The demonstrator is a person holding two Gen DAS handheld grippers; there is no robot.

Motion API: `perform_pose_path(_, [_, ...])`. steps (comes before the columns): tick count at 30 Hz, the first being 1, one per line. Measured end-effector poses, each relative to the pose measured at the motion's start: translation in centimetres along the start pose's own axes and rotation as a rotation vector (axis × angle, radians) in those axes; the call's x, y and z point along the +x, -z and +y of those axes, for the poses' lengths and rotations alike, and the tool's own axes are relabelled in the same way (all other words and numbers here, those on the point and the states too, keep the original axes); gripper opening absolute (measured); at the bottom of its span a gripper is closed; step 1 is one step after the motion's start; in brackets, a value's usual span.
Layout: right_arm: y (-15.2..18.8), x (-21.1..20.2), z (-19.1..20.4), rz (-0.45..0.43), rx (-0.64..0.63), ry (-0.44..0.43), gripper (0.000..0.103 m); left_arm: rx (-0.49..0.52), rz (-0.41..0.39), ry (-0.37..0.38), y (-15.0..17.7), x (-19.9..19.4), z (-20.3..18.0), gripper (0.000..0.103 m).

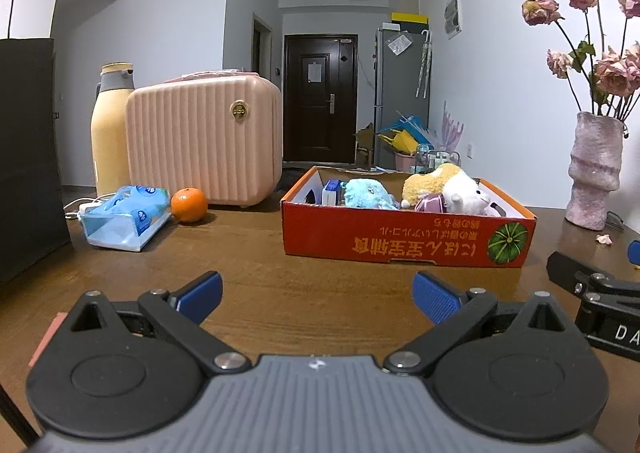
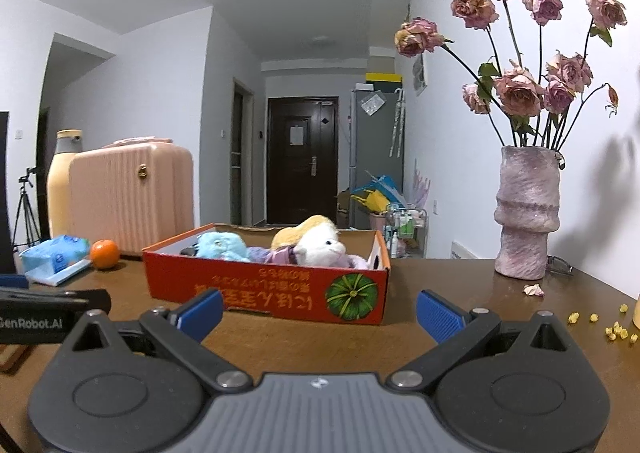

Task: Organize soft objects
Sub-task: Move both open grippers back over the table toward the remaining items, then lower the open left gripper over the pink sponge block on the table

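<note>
Both the left tongs [image 1: 318, 295] and the right tongs [image 2: 320, 313] stand wide open, empty, low over the wooden table [image 1: 248, 253]. The soft toys, a blue plush [image 1: 366, 193], a yellow plush [image 1: 430, 183] and a white plush [image 1: 466, 195], lie inside the red cardboard box [image 1: 400, 241] ahead. A tissue pack [image 1: 124, 217] touches an orange [image 1: 189, 204] left of the box.

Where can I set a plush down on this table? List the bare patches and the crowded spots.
Bare wood lies between both open grippers, left gripper and right gripper, and the red box. Another patch sits between the box and the pink vase. Crowded: the box with plush toys, and the corner with tissue pack, orange and pink case.
</note>
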State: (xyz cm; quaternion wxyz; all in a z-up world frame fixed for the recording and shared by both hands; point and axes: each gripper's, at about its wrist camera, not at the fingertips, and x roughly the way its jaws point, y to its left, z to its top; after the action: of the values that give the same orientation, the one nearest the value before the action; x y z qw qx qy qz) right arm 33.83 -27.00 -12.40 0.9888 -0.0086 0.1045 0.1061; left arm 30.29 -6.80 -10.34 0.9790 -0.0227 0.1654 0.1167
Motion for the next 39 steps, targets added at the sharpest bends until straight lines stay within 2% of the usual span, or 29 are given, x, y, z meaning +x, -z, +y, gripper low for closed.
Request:
perform_pose_path(18, [1.0, -3.7, 1.9, 0.060, -0.006, -0.078, 0.103, -0.019, 0.050, 0.012, 1.3, -3.6, 2.9, 0.103])
perform_pose_path(39, [1.3, -3.6, 5.2, 0.104, -0.006, -0.143, 0.103, -0.010, 0.050, -0.012, 1.9, -4.8, 8.1, 0.103])
